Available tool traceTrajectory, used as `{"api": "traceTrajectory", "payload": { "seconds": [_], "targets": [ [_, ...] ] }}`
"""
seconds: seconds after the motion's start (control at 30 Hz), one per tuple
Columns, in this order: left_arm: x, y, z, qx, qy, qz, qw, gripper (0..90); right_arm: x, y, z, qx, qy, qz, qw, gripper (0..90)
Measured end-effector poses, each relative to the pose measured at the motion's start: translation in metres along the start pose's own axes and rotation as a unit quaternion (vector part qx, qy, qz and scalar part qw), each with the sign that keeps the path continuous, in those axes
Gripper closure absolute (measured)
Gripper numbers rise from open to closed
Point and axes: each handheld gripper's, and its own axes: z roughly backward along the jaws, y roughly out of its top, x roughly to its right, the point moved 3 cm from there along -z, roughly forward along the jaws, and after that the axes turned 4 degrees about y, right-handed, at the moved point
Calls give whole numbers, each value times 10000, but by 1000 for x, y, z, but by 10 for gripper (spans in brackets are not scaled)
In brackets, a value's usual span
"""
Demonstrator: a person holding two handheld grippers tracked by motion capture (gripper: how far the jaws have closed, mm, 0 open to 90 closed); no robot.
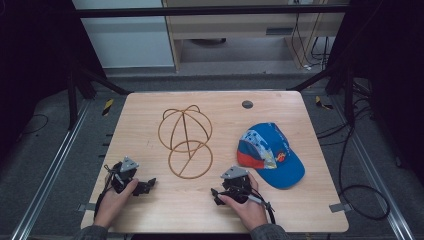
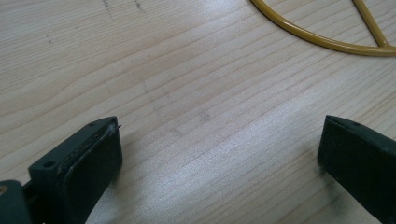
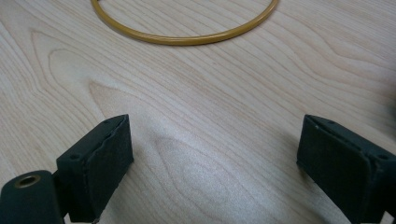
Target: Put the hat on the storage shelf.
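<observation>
A gold wire cap stand (image 1: 185,140) stands at the table's middle, its round base ring (image 2: 322,39) (image 3: 187,37) lying flat on the wood. A blue cap (image 1: 272,154) with red and white panels lies to its right. My left gripper (image 1: 145,186) rests near the front left of the table, open, with bare wood between its jaws (image 2: 219,140). My right gripper (image 1: 217,196) rests at the front, just below the cap's left side, also open over bare wood (image 3: 215,149). Each gripper sits a little short of the base ring.
The wooden table (image 1: 150,120) has a small dark round cap (image 1: 247,104) set in it near the back edge. Black frame posts and cables stand around the table, beyond its edges.
</observation>
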Motion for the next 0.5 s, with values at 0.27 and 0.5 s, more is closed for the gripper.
{"api": "traceTrajectory", "payload": {
  "seconds": [0.27,0.5],
  "targets": [
    [0,0,0,8,-6,-13,10000,0,6,5,26,-98,84,-231,9997,107],
    [1,0,0,20,-34,0,10000,0,23,13,75,-374,-245,183,9988,79]
  ]
}}
